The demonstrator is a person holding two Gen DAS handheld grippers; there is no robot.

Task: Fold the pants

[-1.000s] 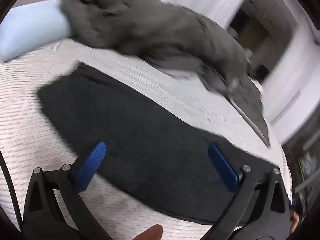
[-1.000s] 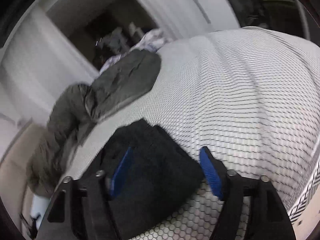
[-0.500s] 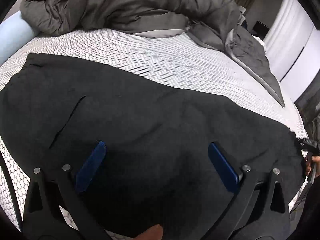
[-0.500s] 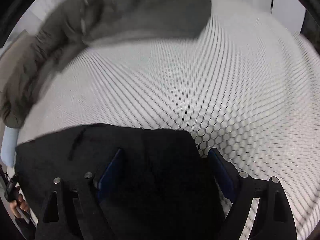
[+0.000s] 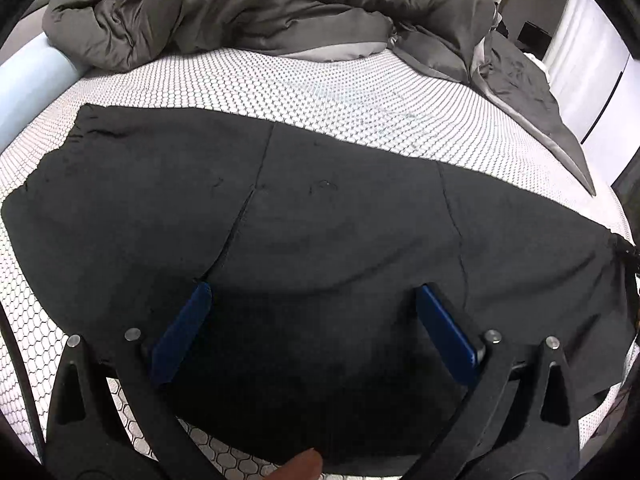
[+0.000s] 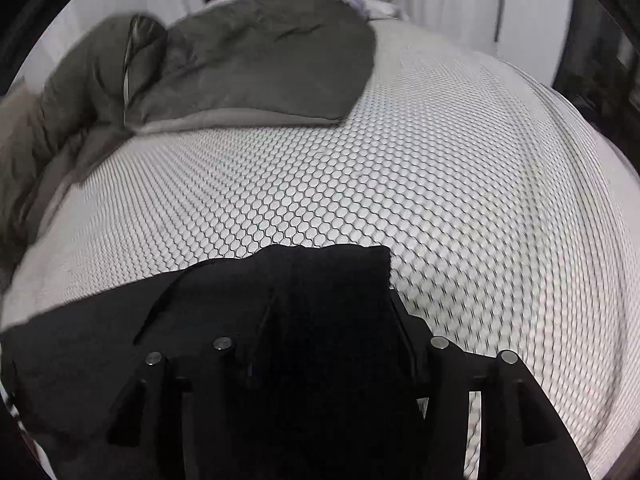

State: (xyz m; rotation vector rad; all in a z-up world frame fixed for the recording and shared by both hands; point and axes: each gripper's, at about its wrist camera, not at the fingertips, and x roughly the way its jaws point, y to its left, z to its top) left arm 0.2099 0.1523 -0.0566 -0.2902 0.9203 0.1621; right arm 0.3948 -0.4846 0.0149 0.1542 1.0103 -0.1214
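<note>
Covering right gripper point(image 6: 320, 344) since earlier: pants point(image 5: 320, 220), grip state unclear; left gripper point(image 5: 312, 304) spread.

a rumpled grey duvet point(image 5: 256, 4) is heaped along the far side of the bed point(image 5: 360, 96), on its white honeycomb-patterned cover, beside a pale blue pillow point(image 5: 28, 88).

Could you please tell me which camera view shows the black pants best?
The left wrist view: the black pants lie spread across the mattress, seams visible. The right wrist view shows only one end, bunched over the right gripper, hiding its fingers.
</note>
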